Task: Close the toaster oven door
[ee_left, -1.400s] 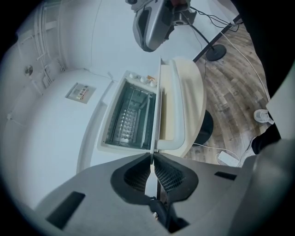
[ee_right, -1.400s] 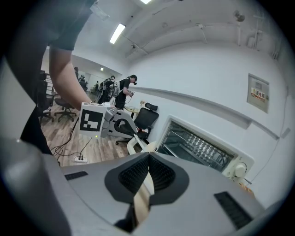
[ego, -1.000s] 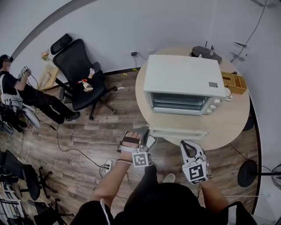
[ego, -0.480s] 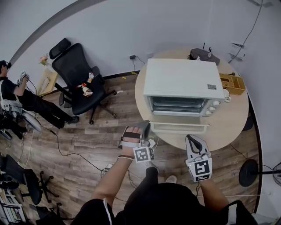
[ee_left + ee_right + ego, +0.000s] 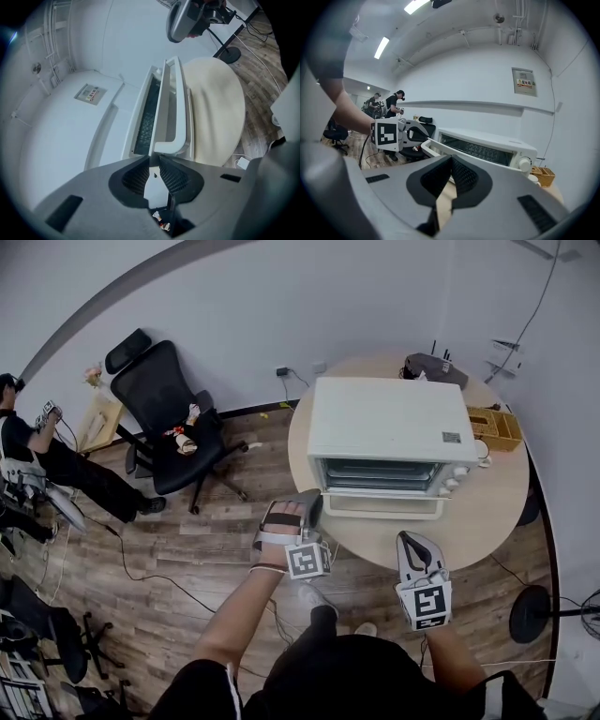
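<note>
Swung up from where it hung flat over the table's [image 5: 489, 510] edge, the door [image 5: 380, 504] of the toaster oven [image 5: 386, 423] now stands most of the way up, with a gap left along its top. My left gripper [image 5: 308, 503] sits at the door's left end. Its jaws have just been opening and are narrowly apart with nothing between them, and the handle [image 5: 181, 108] lies just past the tips. My right gripper [image 5: 411, 542] hangs near the table rim, jaws together and empty. I judge the door light and rigid on its hinge, with a glass pane best not knocked. The smooth white handle could slip, so I'd push flat against its middle, not pinch it
</note>
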Demonstrator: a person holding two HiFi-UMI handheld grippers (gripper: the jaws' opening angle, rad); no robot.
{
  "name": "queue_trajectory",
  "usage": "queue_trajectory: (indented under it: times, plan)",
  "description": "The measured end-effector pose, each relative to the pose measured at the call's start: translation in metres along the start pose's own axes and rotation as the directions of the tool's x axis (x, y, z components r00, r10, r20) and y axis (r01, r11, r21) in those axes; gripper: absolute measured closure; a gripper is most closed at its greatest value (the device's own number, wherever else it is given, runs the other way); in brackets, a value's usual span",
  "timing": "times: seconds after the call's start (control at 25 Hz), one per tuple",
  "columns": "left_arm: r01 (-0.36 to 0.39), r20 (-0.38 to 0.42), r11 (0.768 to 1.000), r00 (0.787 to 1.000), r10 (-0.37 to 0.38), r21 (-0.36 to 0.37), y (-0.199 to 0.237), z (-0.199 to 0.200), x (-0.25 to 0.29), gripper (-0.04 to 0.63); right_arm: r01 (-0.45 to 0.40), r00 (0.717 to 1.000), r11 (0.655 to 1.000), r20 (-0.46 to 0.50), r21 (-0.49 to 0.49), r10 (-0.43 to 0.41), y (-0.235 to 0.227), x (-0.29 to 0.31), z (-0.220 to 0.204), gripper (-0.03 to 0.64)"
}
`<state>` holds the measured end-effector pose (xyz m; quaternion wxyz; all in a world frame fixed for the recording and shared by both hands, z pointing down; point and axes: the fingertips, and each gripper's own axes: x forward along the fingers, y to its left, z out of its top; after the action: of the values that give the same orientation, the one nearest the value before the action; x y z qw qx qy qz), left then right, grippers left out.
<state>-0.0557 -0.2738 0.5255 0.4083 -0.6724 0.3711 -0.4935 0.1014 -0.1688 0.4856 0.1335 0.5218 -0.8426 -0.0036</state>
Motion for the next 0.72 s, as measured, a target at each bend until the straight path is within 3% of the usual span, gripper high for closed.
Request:
queue_trajectory:
  times: [0.24, 0.72]
  plan:
    - [0.022, -0.003, 0.999, 1.0, -0.022, -0.03, 0.017, 0.0, 0.016, 0.535, 0.007, 1.0, 1.0, -0.001, -0.025, -0.008, -0.004, 0.002, 0.005, 0.617]
    - [0.073, -0.008, 0.997, 0.997, -0.073, -0.012, 0.029, 0.0, 0.034, 0.531, -0.013, 1.0, 0.997, 0.004, -0.079, 0.014, -0.005, 0.01, 0.011, 0.617]
